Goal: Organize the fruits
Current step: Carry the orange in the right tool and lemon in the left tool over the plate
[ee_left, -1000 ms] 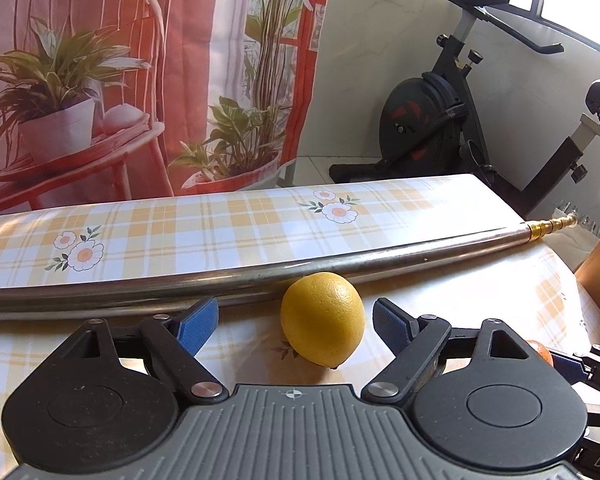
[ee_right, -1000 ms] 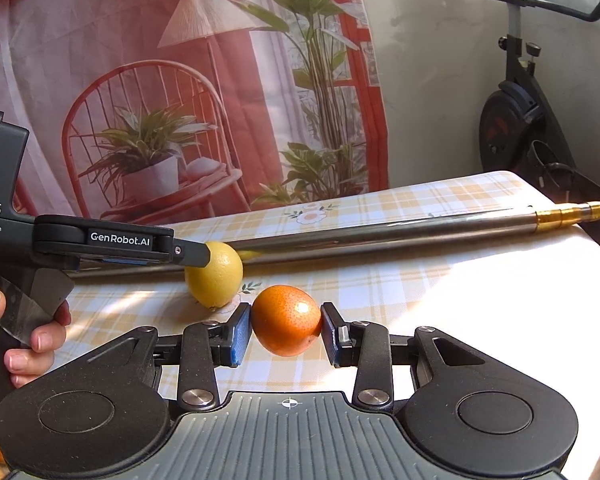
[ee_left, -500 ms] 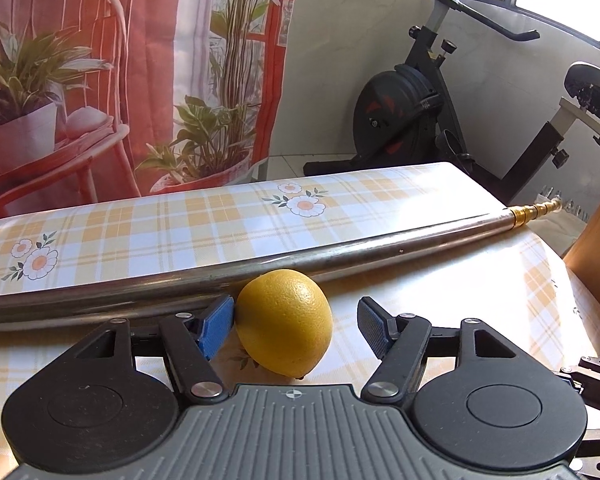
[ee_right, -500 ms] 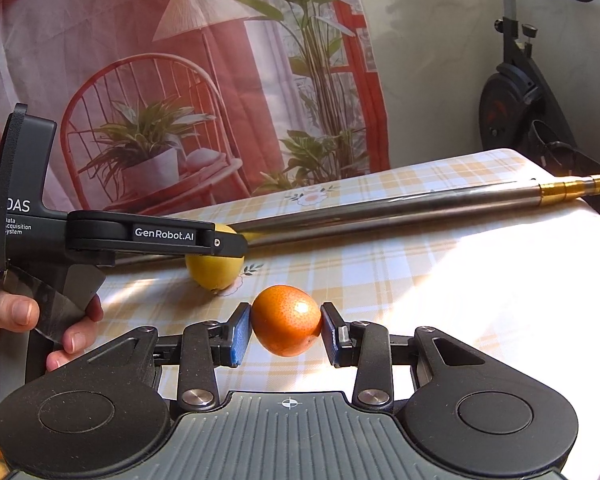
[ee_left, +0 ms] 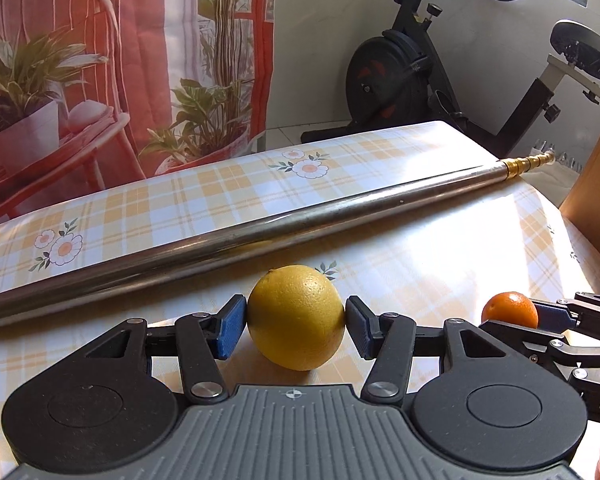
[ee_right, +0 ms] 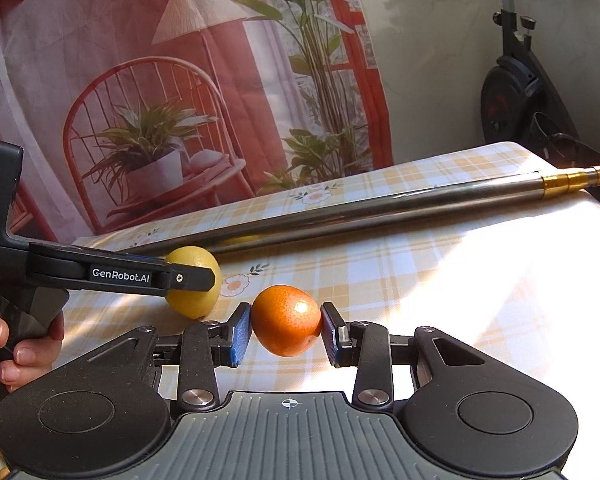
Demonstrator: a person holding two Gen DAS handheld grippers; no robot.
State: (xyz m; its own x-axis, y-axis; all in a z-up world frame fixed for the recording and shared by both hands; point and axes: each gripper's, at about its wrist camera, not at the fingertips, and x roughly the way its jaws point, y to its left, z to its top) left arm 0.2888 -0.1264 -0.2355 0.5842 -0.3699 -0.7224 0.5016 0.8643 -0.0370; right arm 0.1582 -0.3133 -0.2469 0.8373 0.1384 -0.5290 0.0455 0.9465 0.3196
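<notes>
1. Lemon (ee_left: pixel 295 317) sits squeezed between the blue pads (ee_left: pixel 231 327) of my left gripper (ee_left: pixel 296 326), both pads touching its sides, just above the table (ee_left: pixel 440 256) near the middle.
2. Orange (ee_right: pixel 287 320) is clamped the same way in my right gripper (ee_right: pixel 286 334), just beside the lemon. Can't tell whether either fruit still touches the checked cloth.
3. Long metal pole (ee_left: pixel 260 232) lies across the table right behind both fruits, its brass tip past the far right edge.
4. Exercise bike (ee_left: pixel 420 76) and a printed curtain (ee_right: pixel 160 80) stand beyond the far edge.
5. From the right wrist, the left gripper's arm covers part of the lemon; a hand (ee_right: pixel 12 344) is cut off at the frame's left.
</notes>
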